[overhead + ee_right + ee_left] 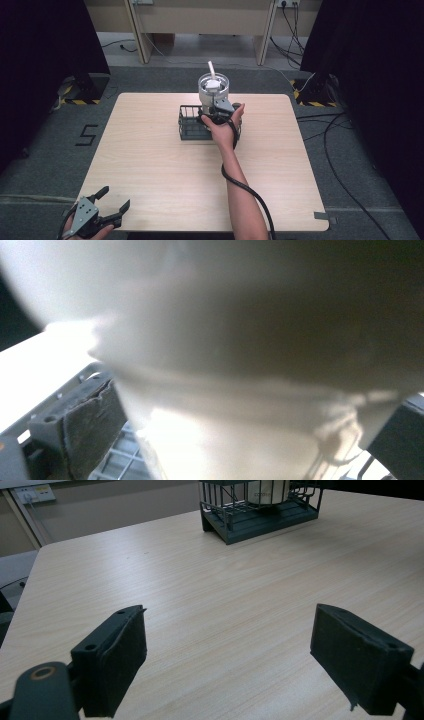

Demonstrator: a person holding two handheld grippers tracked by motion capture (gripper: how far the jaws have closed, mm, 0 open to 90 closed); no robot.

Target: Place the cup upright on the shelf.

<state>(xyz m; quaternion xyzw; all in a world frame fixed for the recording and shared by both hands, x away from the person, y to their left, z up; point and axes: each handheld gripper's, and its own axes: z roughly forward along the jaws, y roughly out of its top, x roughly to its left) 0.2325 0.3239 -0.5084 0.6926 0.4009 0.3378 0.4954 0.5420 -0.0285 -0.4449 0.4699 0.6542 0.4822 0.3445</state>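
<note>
Right gripper [216, 111] is clamped on the white cup [213, 87], which stands in the dark wire basket [190, 124] at the table's [150, 150] far middle. Left gripper [106, 206], jaws wide apart and holding nothing, hovers at the table's near-left edge, well apart from the basket, with bare tabletop between.

— What can't you make out here?

— In the right gripper view the white cup [240, 365] sits so close that it is a pale blur; its top and bottom run off the frame, and no marking on it can be read.

— And the wire basket [192, 124]?

— From above, the person's hand [222, 127] and the right gripper [220, 111] cover its right part. In the left gripper view its upper half is cut by the top edge, along with most of the cup.

— The left gripper [107, 205]?

— Its rear and the hand holding it drop below the bottom edge of the high view.

— Contact with the cup?

— Hidden; I cannot tell whether the pads press it.
</note>
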